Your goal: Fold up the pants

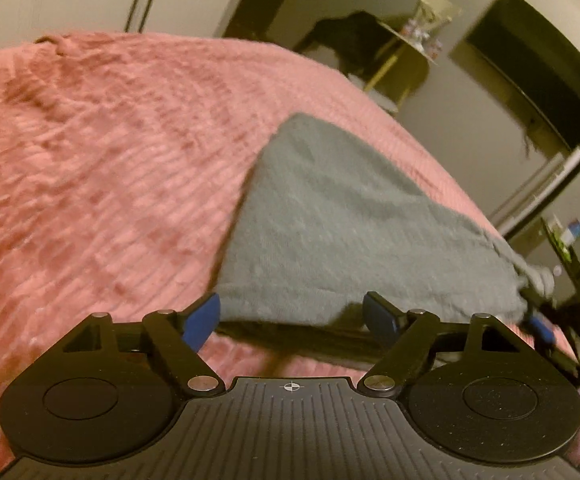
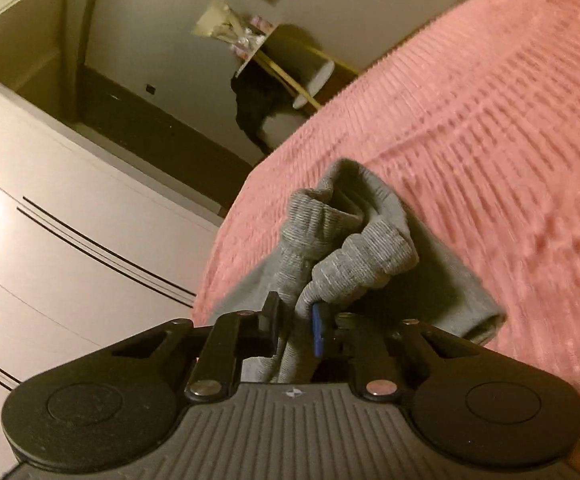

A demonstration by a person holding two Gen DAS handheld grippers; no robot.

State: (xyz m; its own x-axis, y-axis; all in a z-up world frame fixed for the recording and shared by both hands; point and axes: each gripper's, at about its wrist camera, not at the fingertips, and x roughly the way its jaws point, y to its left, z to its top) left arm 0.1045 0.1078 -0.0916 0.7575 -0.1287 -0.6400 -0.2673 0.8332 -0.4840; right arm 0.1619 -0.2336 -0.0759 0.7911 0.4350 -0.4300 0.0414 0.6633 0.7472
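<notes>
Grey pants [image 1: 349, 232] lie on a pink ribbed bedspread [image 1: 110, 180]. In the left wrist view my left gripper [image 1: 291, 316] is open, its blue fingers wide apart at the near edge of the cloth, which is lifted a little off the bed. My right gripper shows at the far right of that view [image 1: 537, 326], holding the cloth's corner. In the right wrist view my right gripper [image 2: 297, 326] is shut on the bunched ribbed cuffs of the pants [image 2: 353, 256], above the bedspread [image 2: 489, 140].
A small side table with a bag on it [image 1: 417, 44] and a dark garment [image 1: 349, 36] stand beyond the bed. White wardrobe doors [image 2: 70, 240] are beside the bed. A dark screen [image 1: 529, 80] hangs on the wall.
</notes>
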